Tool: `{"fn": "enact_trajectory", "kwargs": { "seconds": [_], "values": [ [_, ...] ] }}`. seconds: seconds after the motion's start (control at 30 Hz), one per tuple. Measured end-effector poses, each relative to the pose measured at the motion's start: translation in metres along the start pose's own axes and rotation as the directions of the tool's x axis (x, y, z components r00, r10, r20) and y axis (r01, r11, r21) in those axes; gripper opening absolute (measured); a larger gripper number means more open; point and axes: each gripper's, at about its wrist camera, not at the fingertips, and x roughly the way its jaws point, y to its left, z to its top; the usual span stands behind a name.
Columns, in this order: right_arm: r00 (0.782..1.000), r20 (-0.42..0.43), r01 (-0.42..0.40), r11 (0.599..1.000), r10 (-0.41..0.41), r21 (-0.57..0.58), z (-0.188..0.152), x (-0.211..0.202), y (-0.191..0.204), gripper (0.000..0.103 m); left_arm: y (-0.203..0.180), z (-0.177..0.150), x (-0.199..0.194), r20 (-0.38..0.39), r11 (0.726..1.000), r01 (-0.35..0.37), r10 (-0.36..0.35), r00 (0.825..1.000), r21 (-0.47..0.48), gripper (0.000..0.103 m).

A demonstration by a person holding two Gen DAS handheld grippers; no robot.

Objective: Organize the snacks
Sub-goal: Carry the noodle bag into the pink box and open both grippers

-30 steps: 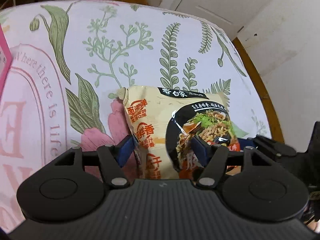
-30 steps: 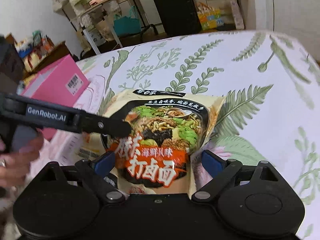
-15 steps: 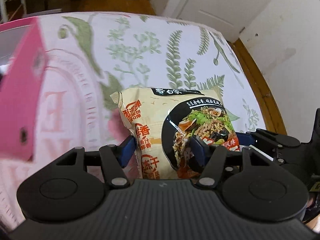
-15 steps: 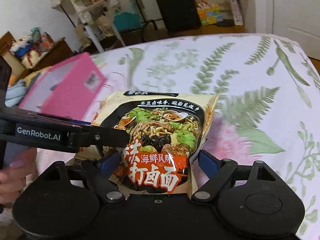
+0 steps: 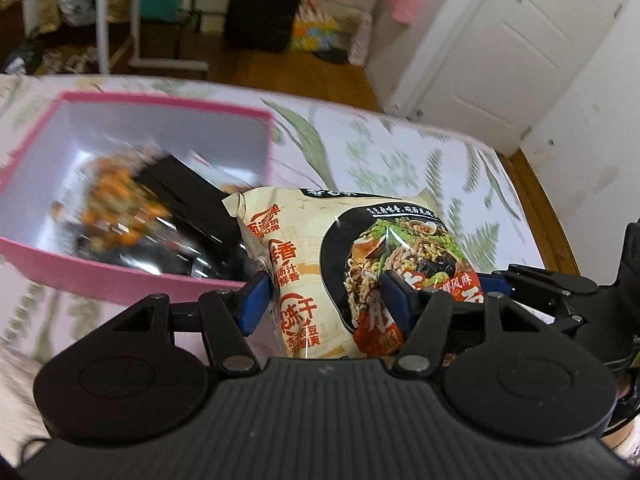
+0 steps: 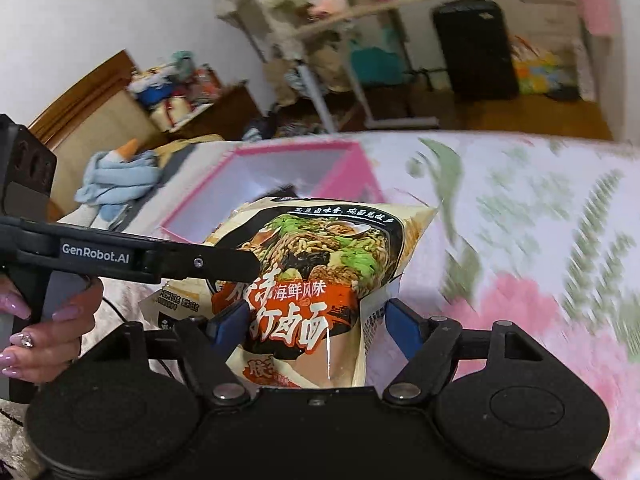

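A beige instant-noodle packet [image 5: 348,264] with a noodle-bowl picture is held in the air by both grippers. My left gripper [image 5: 324,300] is shut on its left part. My right gripper [image 6: 316,326] is shut on its lower end [image 6: 304,292]. The packet hangs beside the near right corner of an open pink box [image 5: 120,276], which holds a dark snack packet [image 5: 168,216] with orange print. The box also shows in the right wrist view [image 6: 352,160], behind the packet.
The bed has a white floral sheet [image 5: 380,152] with a wooden edge [image 5: 548,216] at the right. A black suitcase [image 5: 264,4] and a white door [image 5: 500,40] stand beyond. A blue cloth [image 6: 116,180] lies left of the box.
Both grippers have lifted the noodle packet off the sheet and carried it left toward the pink box, whose open inside has come into view.
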Motion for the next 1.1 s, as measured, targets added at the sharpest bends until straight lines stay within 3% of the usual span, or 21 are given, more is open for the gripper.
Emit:
{"fn": "enact_trajectory", "kwargs": {
  "seconds": [0.37,0.57,0.8,0.87,0.97,1.1],
  "values": [
    [1.000,-0.004,-0.030,0.996,0.030,-0.089,0.054,0.069,0.030,0.079,0.067,0.044,-0.008,0.094,0.995,-0.102,0.104,0.990,-0.023,0.060],
    [0.999,-0.034,-0.008,0.994,0.004,-0.113,0.068,0.101,0.034,0.079,0.098,0.063,0.011,0.095,0.992,-0.126,0.128,0.987,-0.032,0.060],
    [0.996,-0.092,0.012,0.997,-0.020,-0.079,0.071,0.139,0.039,0.079,0.116,0.079,0.041,0.112,0.982,-0.188,0.185,0.976,0.020,0.061],
    [0.994,-0.091,0.047,0.991,-0.058,-0.123,0.068,0.144,0.048,0.078,0.119,0.081,0.050,0.117,0.980,-0.193,0.188,0.975,0.037,0.063],
    [0.980,-0.021,0.184,0.939,-0.199,-0.289,0.058,0.140,0.070,0.078,0.119,0.076,0.065,0.099,0.969,-0.237,0.230,0.968,0.067,0.063],
    [0.974,-0.005,0.213,0.925,-0.227,-0.315,0.051,0.127,0.077,0.078,0.116,0.064,0.062,0.117,0.966,-0.253,0.245,0.962,0.058,0.064]
  ]
}}
